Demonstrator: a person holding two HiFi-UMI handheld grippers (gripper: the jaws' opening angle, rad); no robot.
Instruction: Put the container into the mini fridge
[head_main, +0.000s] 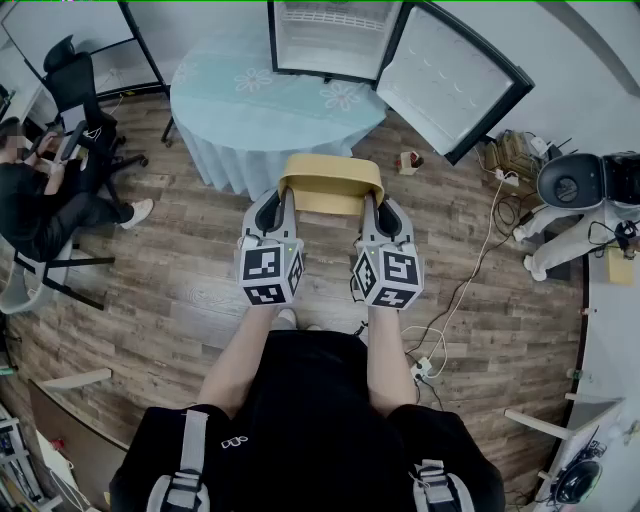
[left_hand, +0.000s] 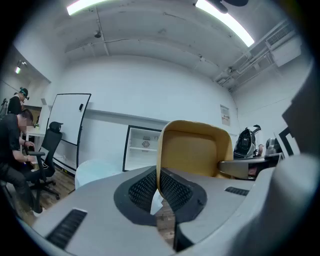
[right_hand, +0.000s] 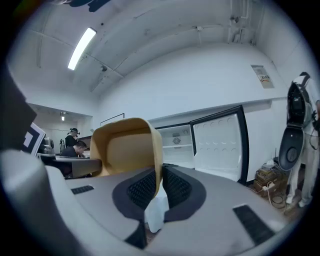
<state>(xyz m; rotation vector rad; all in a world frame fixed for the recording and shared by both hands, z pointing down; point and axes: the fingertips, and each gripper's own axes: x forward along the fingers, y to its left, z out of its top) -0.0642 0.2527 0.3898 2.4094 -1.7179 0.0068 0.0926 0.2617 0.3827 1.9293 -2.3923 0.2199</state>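
Jaws of left gripper (head_main: 283, 197) and right gripper (head_main: 371, 201) each clamp a side wall of tan container (head_main: 331, 186), long axis crosswise btwn them. Open mini fridge (head_main: 330, 42) dead ahead, past round tabletop (head_main: 235, 95).

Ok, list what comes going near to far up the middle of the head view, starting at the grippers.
Left gripper and right gripper side by side, yellow container they grip, round table, open mini fridge.

Blue-clothed round table (head_main: 230, 100) and black office chair (head_main: 72, 80) stand on wood floor (head_main: 180, 290).
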